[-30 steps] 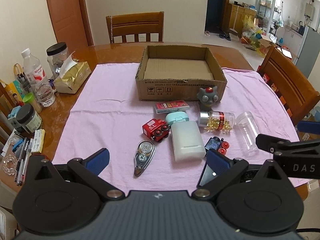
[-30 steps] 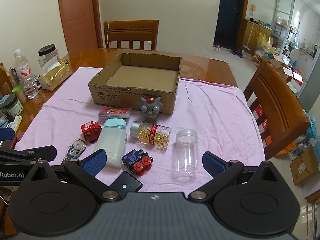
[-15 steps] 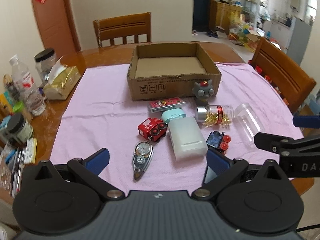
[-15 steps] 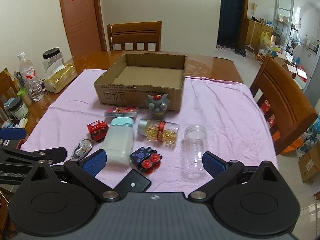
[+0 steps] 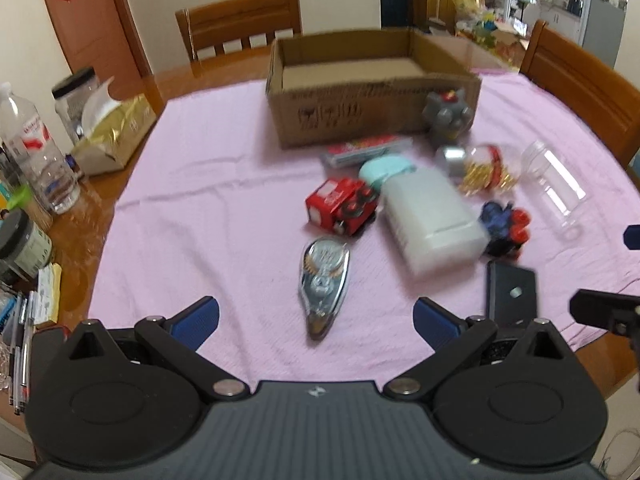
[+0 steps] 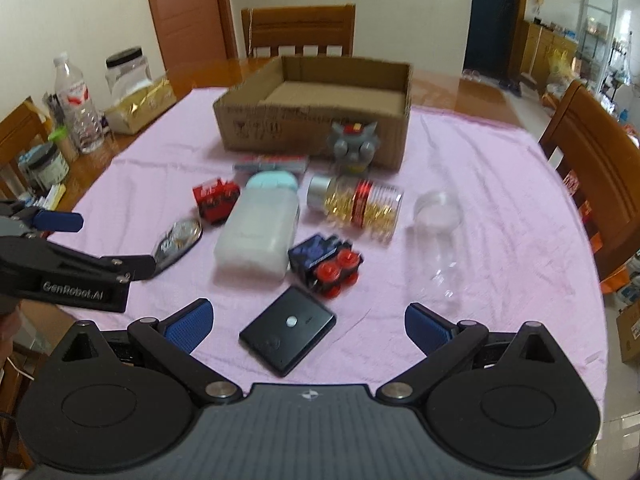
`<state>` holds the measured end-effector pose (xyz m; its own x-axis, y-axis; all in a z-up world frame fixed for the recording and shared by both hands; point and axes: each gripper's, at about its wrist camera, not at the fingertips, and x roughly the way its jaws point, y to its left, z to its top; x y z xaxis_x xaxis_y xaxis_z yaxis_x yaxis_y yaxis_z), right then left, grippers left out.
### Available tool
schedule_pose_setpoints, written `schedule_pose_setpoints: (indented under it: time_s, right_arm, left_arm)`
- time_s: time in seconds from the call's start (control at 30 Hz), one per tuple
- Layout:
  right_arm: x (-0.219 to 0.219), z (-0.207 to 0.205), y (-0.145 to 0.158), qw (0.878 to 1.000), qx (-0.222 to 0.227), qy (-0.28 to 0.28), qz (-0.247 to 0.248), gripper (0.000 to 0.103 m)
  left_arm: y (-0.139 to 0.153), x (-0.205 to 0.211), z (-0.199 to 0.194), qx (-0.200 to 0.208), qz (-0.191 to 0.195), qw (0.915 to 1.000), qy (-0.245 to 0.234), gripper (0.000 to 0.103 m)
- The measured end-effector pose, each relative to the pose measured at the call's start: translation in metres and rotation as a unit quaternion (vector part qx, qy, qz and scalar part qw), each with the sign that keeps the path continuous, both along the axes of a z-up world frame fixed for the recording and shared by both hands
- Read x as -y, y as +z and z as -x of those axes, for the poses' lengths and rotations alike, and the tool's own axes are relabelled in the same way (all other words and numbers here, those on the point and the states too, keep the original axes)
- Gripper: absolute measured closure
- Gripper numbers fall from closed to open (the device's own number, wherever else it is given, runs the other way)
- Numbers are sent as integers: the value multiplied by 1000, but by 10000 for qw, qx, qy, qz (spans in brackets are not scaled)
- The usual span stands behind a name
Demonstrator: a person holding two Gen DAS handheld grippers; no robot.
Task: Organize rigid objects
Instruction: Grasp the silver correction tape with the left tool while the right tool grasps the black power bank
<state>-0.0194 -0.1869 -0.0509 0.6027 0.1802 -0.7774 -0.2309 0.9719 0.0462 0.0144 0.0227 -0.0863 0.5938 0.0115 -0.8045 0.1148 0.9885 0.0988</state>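
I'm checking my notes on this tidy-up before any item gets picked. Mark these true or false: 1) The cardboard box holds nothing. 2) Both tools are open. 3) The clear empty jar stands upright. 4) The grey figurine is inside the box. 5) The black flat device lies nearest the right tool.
1) True: the cardboard box shows only its bare floor.
2) True: the left tool and the right tool are open and hold nothing.
3) False: the clear jar lies on its side.
4) False: the grey figurine stands outside, at the box's front wall.
5) True: the black flat device.
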Motion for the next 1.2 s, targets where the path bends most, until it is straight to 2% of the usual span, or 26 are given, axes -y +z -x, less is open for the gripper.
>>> schedule_pose_setpoints:
  time_s: [0.47,0.67,0.93,1.2]
  right_arm:
    - [-17,-12,-52,9973,-700,-6,-224,0]
    - [-17,-18,-67,9954,-867,129,-374,0]
    - [-23,-36,-68,9952,-785,589,49,0]
    - [-29,-55,-69,9901,-901,1061,169,0]
  left_arm:
    - [-51,-24,-33,-355,-60,9993,-17,1]
    - [-52,-47,-34,-402,159,9989,184,1]
    - [-52,-80,-43,-373,106,9974,610,1]
    - [-52,-91,-61,-301,86,9972,680,1]
